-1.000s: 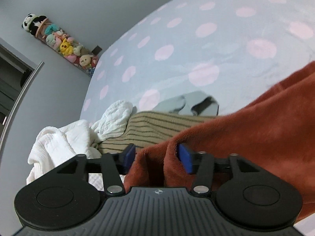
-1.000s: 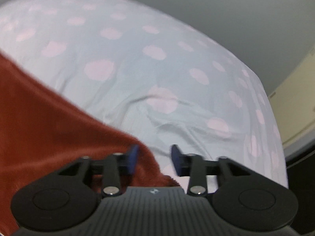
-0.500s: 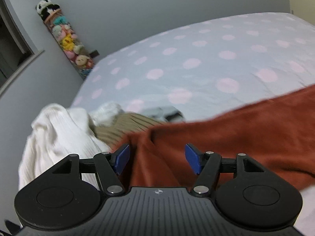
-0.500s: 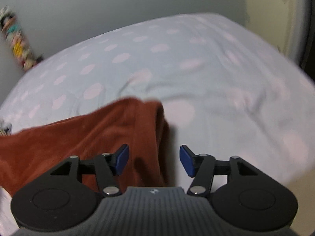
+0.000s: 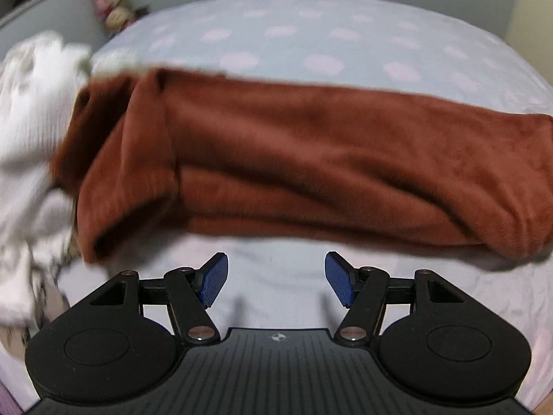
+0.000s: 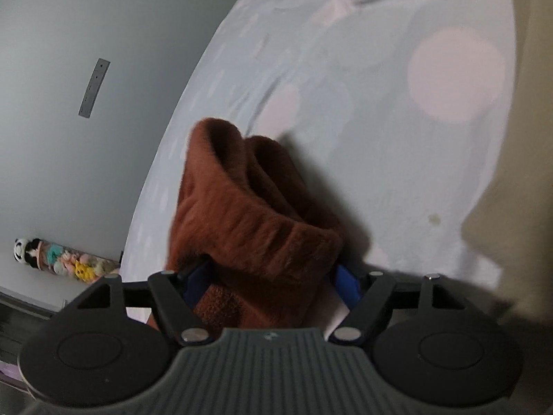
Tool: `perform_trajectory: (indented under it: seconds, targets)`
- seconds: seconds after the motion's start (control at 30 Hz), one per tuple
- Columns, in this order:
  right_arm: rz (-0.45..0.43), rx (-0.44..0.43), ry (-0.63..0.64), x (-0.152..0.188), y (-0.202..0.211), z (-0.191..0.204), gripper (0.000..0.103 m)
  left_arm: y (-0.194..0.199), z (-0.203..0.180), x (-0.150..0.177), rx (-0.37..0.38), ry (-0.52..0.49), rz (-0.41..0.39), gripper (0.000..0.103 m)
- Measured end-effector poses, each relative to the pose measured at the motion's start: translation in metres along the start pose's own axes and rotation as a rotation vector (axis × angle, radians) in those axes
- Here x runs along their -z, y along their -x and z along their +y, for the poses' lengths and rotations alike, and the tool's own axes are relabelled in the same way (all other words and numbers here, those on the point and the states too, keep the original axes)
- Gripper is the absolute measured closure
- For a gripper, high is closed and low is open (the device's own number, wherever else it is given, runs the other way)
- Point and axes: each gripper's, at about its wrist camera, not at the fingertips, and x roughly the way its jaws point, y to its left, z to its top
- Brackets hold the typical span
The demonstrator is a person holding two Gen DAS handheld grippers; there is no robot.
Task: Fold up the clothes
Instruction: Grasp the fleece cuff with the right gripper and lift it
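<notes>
- One bed [image 5: 311,34], covered in a pale blue sheet with pink dots, carries everything.
- One rust-brown fleece garment [image 5: 311,159] lies across the middle of the bed as a long band, doubled lengthwise. It looks partway folded, with crosswise folds probably still to come.
- One heap of white clothes [image 5: 27,131] sits at the bed's left edge, touching the brown garment's left end. It is blurred and unfolded, so most of the task seems left. How many pieces it holds cannot be counted.
- Two grippers. The left gripper [image 5: 275,282] hovers over bare sheet near the garment's front edge, jaws wide apart and empty.
- The right gripper [image 6: 271,282] has the garment's right end [image 6: 255,214] bunched between its jaws, which are opening. The blue pads are mostly hidden, and the right one looks clear of the cloth.
- One row of plush toys [image 6: 58,259] stands against the grey wall.
</notes>
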Motion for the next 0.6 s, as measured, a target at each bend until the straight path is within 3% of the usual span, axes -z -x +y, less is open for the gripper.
perform_trajectory:
  seconds: [0.1,0.2,0.23,0.47,0.6]
  targets:
    - [-0.030,-0.027,0.014,0.002,-0.010,0.000,0.035,-0.001,0.008,0.012,-0.011,0.109,0.021,0.042]
    - [-0.020,-0.031,0.050,-0.001,-0.017,0.004,0.063,-0.001,0.011,0.025,0.009,0.174,0.040,0.042]
    - [-0.032,-0.020,0.072,0.000,-0.013,0.008,0.067,0.001,0.011,0.030,0.013,0.180,0.044,0.042]
    - [-0.150,0.055,0.227,0.000,0.031,0.042,0.073,0.010,0.020,0.047,0.006,0.226,0.047,0.042]
    - [-0.237,0.117,0.274,-0.019,0.065,0.053,0.074,0.022,0.029,0.047,0.009,0.245,0.017,0.043]
